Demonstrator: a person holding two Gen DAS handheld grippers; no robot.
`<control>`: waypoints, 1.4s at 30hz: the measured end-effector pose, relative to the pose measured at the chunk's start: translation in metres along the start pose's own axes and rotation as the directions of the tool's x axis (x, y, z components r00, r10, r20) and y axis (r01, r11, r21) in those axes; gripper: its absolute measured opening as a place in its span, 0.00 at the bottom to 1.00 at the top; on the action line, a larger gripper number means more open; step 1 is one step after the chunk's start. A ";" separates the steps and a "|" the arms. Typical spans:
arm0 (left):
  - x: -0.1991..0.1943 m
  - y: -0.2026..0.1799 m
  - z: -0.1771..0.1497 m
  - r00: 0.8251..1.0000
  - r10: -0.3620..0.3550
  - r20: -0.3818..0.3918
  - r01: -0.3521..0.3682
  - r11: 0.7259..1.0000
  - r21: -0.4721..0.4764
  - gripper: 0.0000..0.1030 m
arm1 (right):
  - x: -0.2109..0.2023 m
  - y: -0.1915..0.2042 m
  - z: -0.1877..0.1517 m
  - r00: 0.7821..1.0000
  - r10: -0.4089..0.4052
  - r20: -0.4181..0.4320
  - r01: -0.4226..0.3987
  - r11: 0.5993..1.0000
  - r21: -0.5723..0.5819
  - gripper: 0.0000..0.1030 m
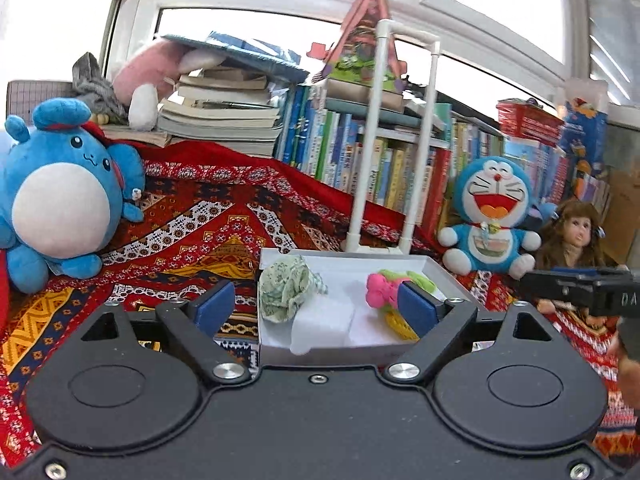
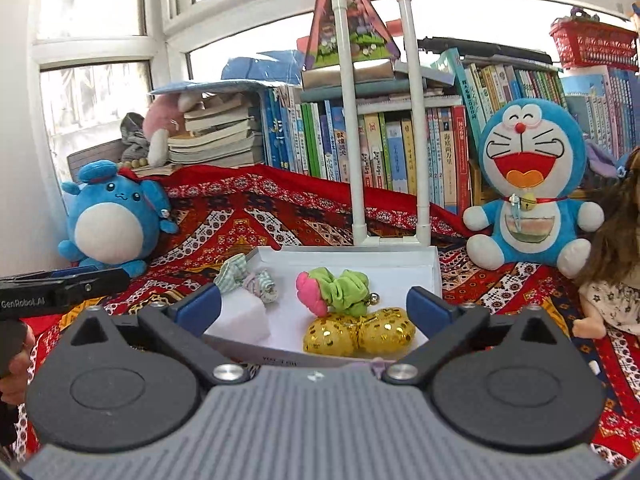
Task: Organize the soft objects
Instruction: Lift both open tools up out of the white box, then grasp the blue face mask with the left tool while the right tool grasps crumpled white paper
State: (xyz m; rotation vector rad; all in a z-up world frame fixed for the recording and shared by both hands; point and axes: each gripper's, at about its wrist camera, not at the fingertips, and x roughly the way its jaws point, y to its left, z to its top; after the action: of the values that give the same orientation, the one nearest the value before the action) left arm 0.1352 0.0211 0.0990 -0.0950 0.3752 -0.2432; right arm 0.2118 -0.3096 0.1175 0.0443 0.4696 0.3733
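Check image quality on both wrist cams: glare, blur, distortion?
Left wrist: windows blown out white, strong fisheye bending, doll at the right edge soft. Right wrist: windows also overexposed, white tray and gold scrunchie sharp, edges curved, corners vignetted.

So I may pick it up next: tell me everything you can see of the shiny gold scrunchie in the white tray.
The shiny gold scrunchie looks like metallic fabric dotted with brighter gold spots, puffed into two rounded lobes pinched in the middle. It lies flat in the shallow white tray, at its near right corner by the front rim. The pink-and-green velvet scrunchie touches it from behind. Neither gripper touches it.
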 end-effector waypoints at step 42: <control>-0.065 0.024 -0.090 0.997 0.014 -0.078 -0.023 0.993 -0.117 0.48 | -0.039 0.028 -0.081 0.998 -0.036 -0.054 0.025 0.982 -0.186 0.75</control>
State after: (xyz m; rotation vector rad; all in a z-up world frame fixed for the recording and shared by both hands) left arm 0.0485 0.0566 0.0352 -0.1984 0.4666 -0.2065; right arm 0.1338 -0.3010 0.0658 -0.1547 0.4901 0.3872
